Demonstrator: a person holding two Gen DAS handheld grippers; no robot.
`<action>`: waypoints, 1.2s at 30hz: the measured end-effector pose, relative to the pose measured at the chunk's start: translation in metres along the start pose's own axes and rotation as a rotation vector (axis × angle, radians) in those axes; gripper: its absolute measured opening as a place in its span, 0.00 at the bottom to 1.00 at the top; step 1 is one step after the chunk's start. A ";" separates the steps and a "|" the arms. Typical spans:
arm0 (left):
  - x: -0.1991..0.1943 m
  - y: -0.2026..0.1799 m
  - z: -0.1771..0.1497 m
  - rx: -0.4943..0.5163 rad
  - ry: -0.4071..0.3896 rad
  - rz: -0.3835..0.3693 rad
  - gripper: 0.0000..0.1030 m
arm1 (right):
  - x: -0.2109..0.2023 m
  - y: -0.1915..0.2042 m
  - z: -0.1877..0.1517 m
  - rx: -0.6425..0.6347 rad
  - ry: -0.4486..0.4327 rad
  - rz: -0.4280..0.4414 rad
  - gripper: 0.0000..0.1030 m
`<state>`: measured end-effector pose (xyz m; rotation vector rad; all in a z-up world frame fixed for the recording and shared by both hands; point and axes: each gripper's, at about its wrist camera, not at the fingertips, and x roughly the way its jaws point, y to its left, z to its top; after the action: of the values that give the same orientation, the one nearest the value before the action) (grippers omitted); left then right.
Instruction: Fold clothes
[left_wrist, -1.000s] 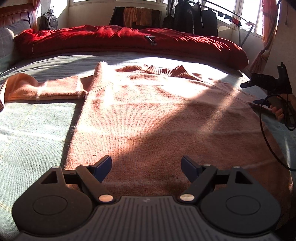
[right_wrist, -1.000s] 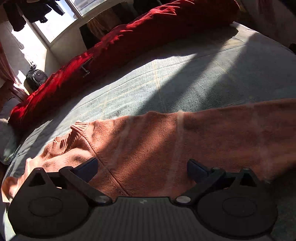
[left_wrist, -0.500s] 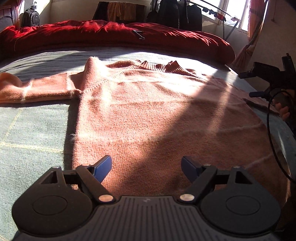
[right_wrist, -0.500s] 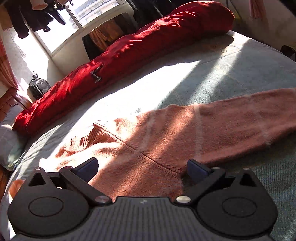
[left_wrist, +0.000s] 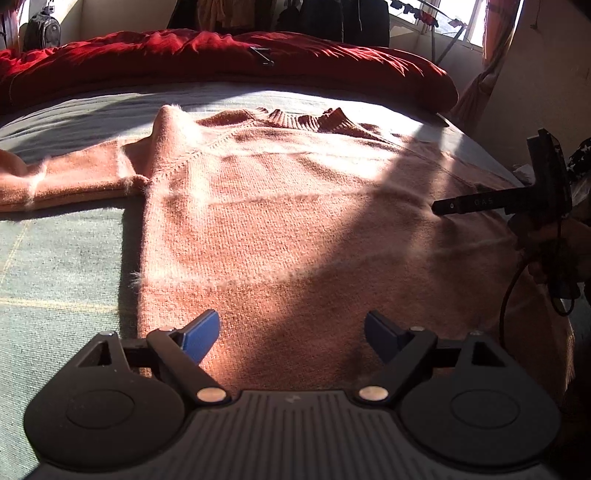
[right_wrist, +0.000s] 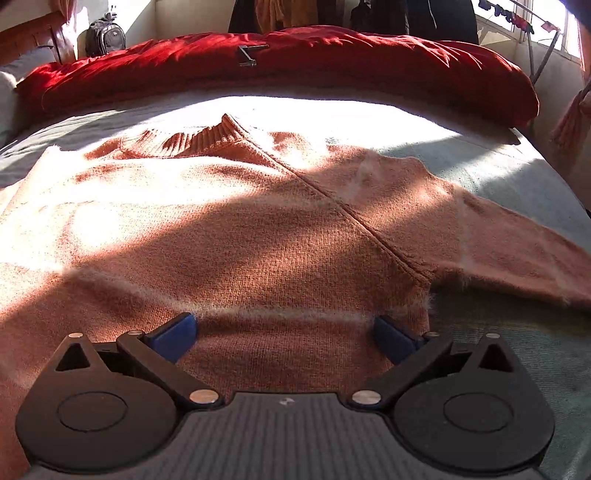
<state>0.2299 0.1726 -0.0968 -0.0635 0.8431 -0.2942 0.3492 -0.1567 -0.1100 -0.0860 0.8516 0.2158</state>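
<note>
Sunlit and striped with shadow, the grey-green bedspread (left_wrist: 55, 266) carries our orange knit sweater (left_wrist: 295, 229), which lies flat and face up in the middle of the bed, ribbed collar (right_wrist: 199, 138) toward the far side and both sleeves stretched outward. We hold our left gripper (left_wrist: 291, 332) low and level over the sweater's lower part, near its left side edge, the blue-padded fingers (left_wrist: 201, 332) spread wide with nothing between them. Our right gripper (right_wrist: 284, 332) sits just as low over the right side of the body, close below the armpit where the right sleeve (right_wrist: 517, 243) branches off across the bedspread; its fingers are likewise spread apart and empty, the knit lying between and beneath them. In the left view the right tool appears at the far right edge, gripped by our hand (left_wrist: 546, 236) with a dark cable looping down. Beyond the sweater a red quilt (right_wrist: 295, 62) is bunched along the far side of the bed, with a backpack (right_wrist: 105, 37) and dark hanging clothes (left_wrist: 332, 18) by the bright windows.
</note>
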 end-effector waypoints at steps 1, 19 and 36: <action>0.001 -0.004 0.007 0.021 -0.004 -0.007 0.83 | -0.004 0.001 -0.001 -0.006 0.001 0.006 1.00; 0.032 -0.081 0.005 0.077 0.053 0.034 0.83 | -0.062 -0.014 -0.073 -0.207 -0.014 0.131 1.00; -0.005 -0.098 -0.032 -0.118 0.031 0.233 0.83 | -0.047 -0.016 -0.049 -0.456 -0.056 0.263 1.00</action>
<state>0.1800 0.0825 -0.0978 -0.0704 0.8889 -0.0261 0.2868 -0.1872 -0.1073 -0.3930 0.7442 0.6555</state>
